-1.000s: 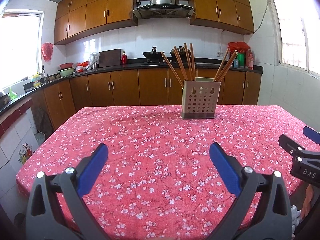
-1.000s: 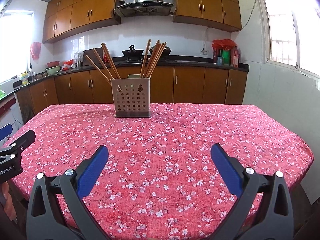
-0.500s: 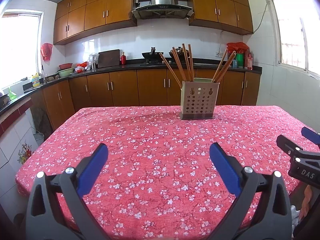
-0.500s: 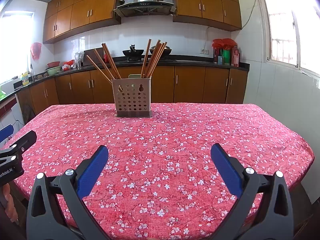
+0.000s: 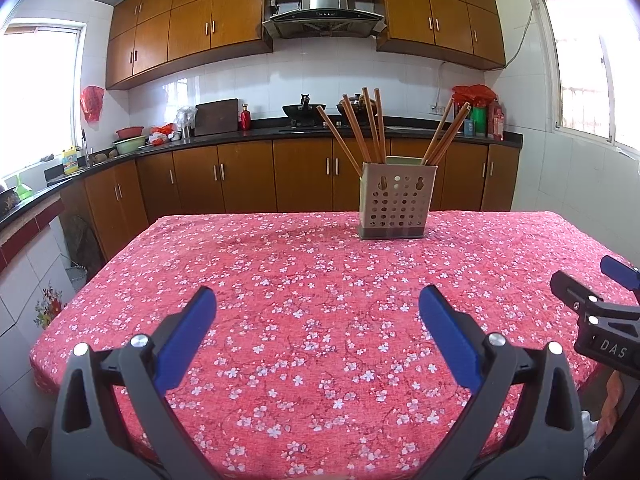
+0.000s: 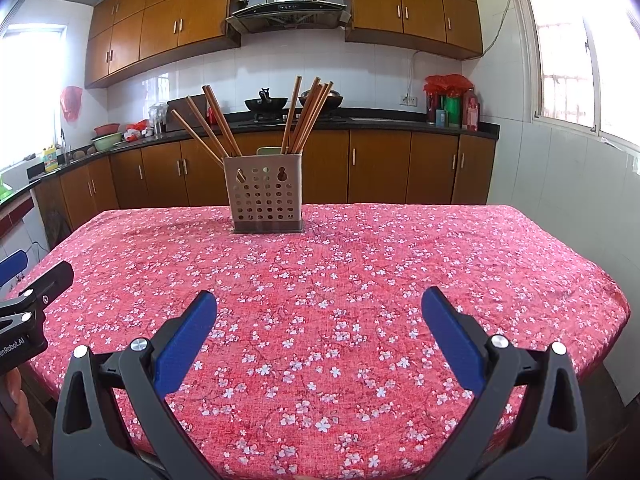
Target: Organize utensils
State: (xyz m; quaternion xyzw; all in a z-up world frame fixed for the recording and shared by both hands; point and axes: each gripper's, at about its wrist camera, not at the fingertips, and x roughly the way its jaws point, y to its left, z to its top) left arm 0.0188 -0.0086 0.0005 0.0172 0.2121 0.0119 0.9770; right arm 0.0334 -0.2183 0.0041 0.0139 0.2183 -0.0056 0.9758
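Observation:
A beige perforated utensil holder stands at the far side of the table with several wooden chopsticks leaning out of it in two bunches. My left gripper is open over the near part of the red flowered tablecloth, with nothing between its blue pads. My right gripper is open too and holds nothing. Each gripper shows at the edge of the other's view, the right gripper on the right and the left gripper on the left. Both are well short of the holder.
The table ends close to the grippers at its near edge. Behind it run brown kitchen cabinets and a dark counter with a wok, bottles and bowls. Windows lie at either side. A person's hand shows low left.
Both grippers have pulled back and dropped slightly from the holder, which sits a little farther and higher in both views. Both stay open.

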